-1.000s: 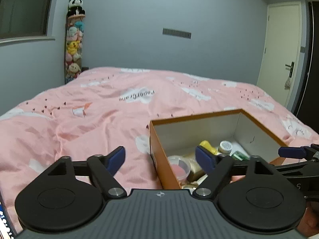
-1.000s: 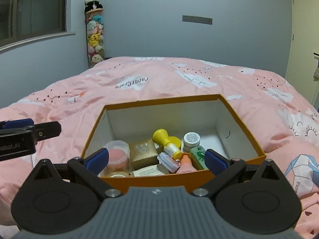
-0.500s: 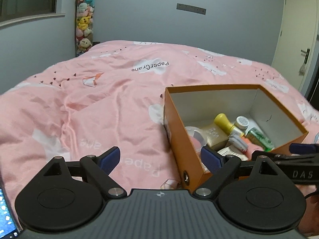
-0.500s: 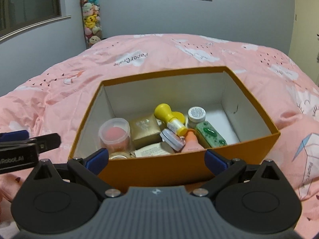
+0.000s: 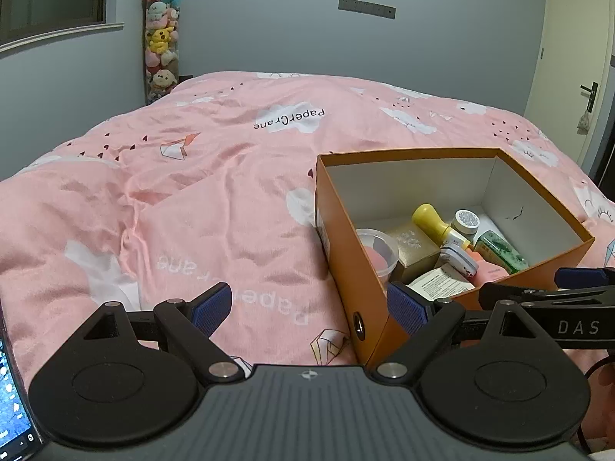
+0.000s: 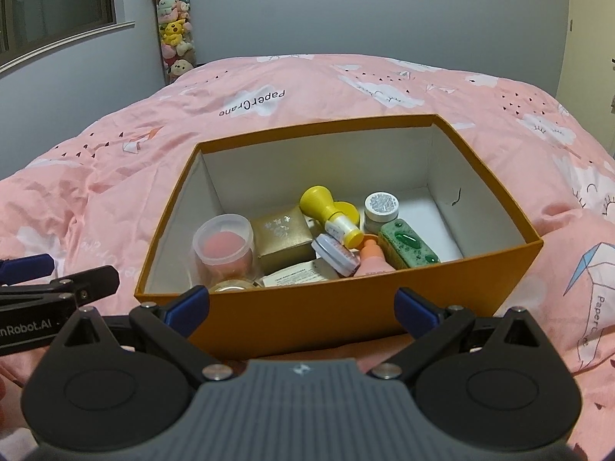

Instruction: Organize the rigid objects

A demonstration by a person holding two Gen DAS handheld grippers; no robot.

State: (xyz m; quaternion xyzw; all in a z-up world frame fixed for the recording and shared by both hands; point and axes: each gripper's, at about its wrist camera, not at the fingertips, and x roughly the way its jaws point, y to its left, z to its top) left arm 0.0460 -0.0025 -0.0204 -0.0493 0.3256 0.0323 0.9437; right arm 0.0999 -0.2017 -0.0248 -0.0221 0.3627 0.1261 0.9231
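Observation:
An orange cardboard box [image 6: 330,307] sits on the pink bed, also in the left wrist view [image 5: 346,238]. Inside lie a clear tub with a pink sponge [image 6: 225,246], a gold box [image 6: 282,234], a yellow bottle [image 6: 326,209], a white jar [image 6: 381,207], a green bottle [image 6: 407,244], a pink bottle [image 6: 373,255] and a white carton [image 6: 296,278]. My right gripper [image 6: 301,305] is open and empty, just in front of the box's near wall. My left gripper [image 5: 309,307] is open and empty, over the bedspread at the box's near left corner.
The pink quilt [image 5: 192,199] covers the whole bed around the box. A column of plush toys [image 5: 161,38] stands by the far wall. A window [image 6: 57,7] is at left, a door [image 5: 569,50] at right. A screen edge [image 5: 11,403] shows at bottom left.
Both grippers have risen and tilted down, so the box and its contents show more fully. The left gripper shifted left of the box. Both stay open and empty.

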